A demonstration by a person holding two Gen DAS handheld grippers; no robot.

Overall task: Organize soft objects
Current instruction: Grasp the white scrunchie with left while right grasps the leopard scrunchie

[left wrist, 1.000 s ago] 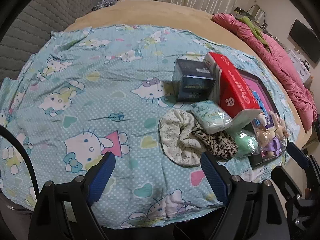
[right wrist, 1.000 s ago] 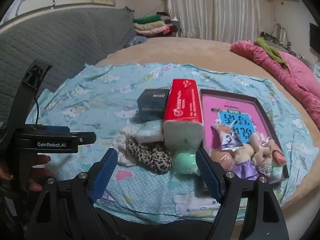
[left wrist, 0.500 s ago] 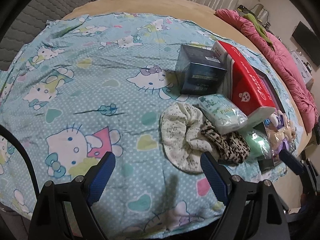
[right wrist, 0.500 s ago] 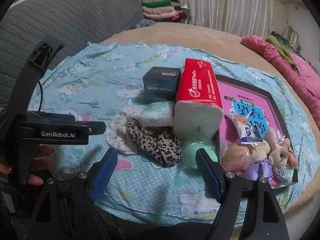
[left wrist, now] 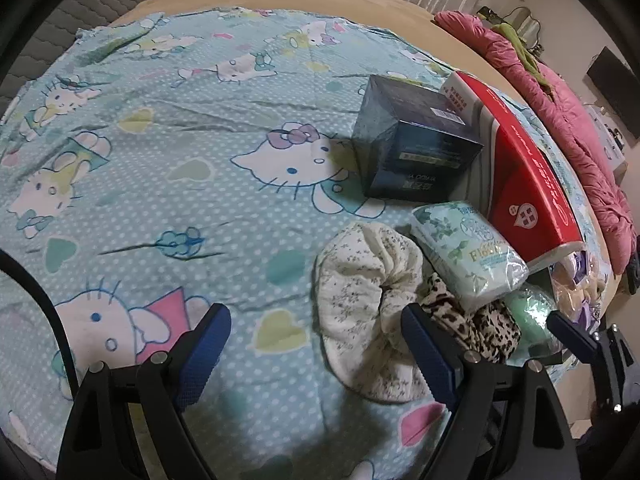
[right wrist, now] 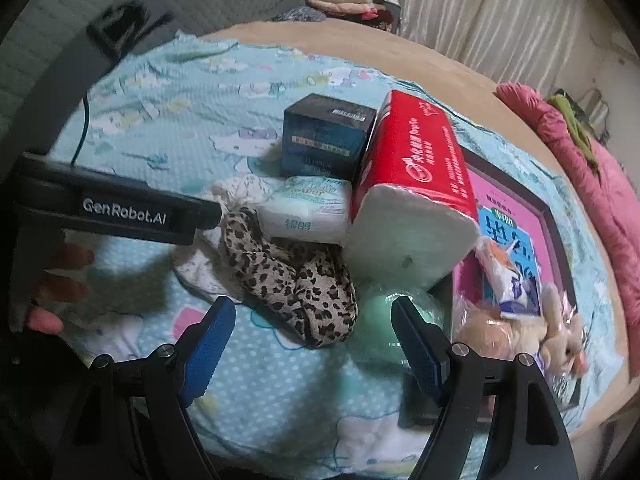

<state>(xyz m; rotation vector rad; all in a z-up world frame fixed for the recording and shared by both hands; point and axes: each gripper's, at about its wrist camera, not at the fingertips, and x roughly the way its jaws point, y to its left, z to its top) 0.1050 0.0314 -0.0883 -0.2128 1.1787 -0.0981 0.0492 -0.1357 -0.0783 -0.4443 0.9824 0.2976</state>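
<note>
Nothing looks sorted yet. The soft things lie heaped on the bed's blue sheet (left wrist: pixel 168 184): a cream scrunchie (left wrist: pixel 368 304), a leopard scrunchie (right wrist: pixel 296 284), a tissue pack (left wrist: pixel 468 252) and a green ball (right wrist: pixel 384 320), beside the pink tray (right wrist: pixel 516 184). The left tool (left wrist: pixel 316 344) and right tool (right wrist: pixel 314 336) both hang open and empty above the heap.

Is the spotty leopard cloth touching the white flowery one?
Touching. In the right wrist view, the leopard cloth lies partly on top of the white flowery cloth, with no gap; the left wrist view also shows them pressed together.
</note>
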